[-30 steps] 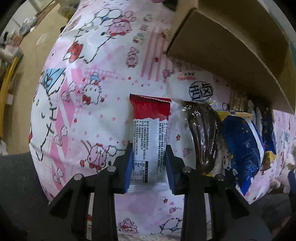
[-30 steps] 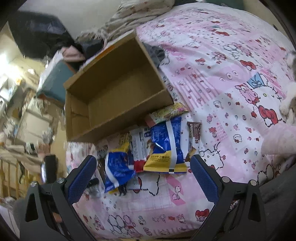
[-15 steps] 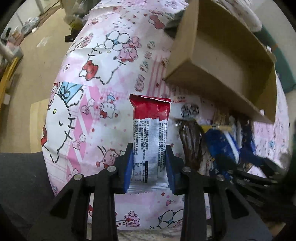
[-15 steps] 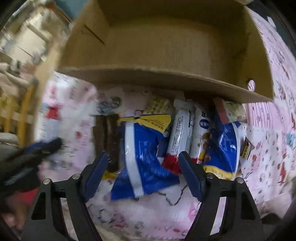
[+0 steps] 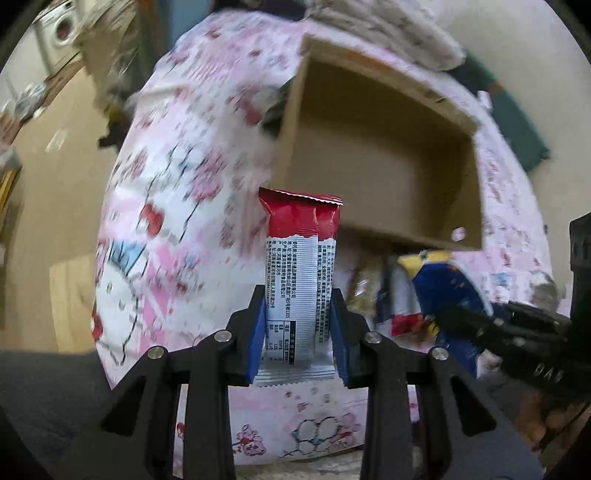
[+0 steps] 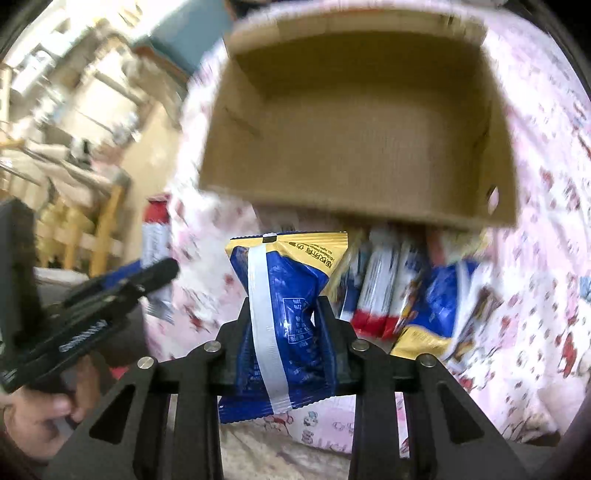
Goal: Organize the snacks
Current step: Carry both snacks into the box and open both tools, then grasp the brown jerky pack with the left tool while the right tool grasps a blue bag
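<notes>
My left gripper (image 5: 298,306) is shut on a red and white snack packet (image 5: 301,258), held upright above the pink sheet. An open, empty cardboard box (image 5: 376,166) lies just beyond it. In the right wrist view my right gripper (image 6: 286,314) has its jaws closing on a blue and yellow snack bag (image 6: 284,280); the pads pinch its middle. Behind that bag, several more snacks (image 6: 388,284) lie piled against the near wall of the box (image 6: 362,129). The left gripper (image 6: 162,269) with its packet shows at the left there.
A pink cartoon-print sheet (image 5: 177,206) covers the bed. The bed's edge drops to a bare floor (image 5: 55,166) on the left. A hand (image 6: 44,406) grips the left tool. Rumpled bedding (image 5: 388,33) lies behind the box.
The left gripper rose with the red packet, bringing the box's inside into view. The right gripper swung over the snack pile and closed from wide open onto the blue bag.
</notes>
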Demonstrator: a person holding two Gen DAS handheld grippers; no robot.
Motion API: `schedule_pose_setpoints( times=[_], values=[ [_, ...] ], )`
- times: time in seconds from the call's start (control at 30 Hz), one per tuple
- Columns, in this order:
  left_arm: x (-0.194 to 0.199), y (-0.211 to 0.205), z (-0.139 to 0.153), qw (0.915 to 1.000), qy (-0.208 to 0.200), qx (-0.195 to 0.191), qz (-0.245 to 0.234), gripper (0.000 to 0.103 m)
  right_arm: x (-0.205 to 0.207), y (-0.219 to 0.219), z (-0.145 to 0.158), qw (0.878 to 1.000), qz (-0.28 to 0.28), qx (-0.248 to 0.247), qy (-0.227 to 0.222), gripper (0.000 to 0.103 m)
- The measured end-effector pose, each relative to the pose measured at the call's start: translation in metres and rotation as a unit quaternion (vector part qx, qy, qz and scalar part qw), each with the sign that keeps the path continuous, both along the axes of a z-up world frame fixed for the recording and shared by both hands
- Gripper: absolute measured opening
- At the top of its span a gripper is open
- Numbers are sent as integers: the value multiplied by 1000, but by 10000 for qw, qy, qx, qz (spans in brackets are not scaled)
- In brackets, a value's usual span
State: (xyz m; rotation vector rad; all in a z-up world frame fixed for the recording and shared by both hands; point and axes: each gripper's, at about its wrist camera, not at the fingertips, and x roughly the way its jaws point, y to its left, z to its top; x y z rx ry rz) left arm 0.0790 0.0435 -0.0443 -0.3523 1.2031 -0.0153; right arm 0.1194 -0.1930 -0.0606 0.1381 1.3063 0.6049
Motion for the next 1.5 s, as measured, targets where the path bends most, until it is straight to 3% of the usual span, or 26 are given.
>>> schedule_pose_setpoints(
  times=[0.2, 0.47, 0.67, 1.03, 1.1, 1.13, 1.17, 1.2, 1.27, 1.5],
  values=[
    [53, -8, 15, 9997, 10, -223, -60, 28, 37, -27, 22, 9973, -422, 314, -514, 33],
    [118, -28, 4, 9997, -17, 92, -237, 28, 92, -21, 6, 9929, -773, 332, -835, 33],
    [142, -44, -9, 9976, 94, 487, -487, 28, 115, -33, -17, 9909, -1142, 396, -592, 33],
    [154, -54, -25, 9971, 250, 540, -469, 29, 129, -33, -22, 9904, -1161, 513, -547, 37],
    [154, -54, -22, 9972, 187, 558, -455, 36, 128, -32, -21, 9903, -1175, 494, -561, 43],
    [154, -53, -21, 9975, 153, 547, -427, 41, 127, -33, -20, 9901, -1175, 517, -560, 52],
    [154, -52, -19, 9978, 131, 523, -396, 54, 126, -33, -18, 9897, -1187, 562, -569, 63],
    [152, -50, -17, 9982, 94, 469, -354, 68, 124, -34, -16, 9893, -1209, 557, -598, 68],
    [149, -48, -14, 9985, 52, 461, -279, 84, 120, -36, -10, 9886, -1229, 511, -706, 73],
    [126, -33, 0, 9995, -120, 285, -89, 85, 99, -48, 9, 9870, -1307, 535, -774, 73]
  ],
)
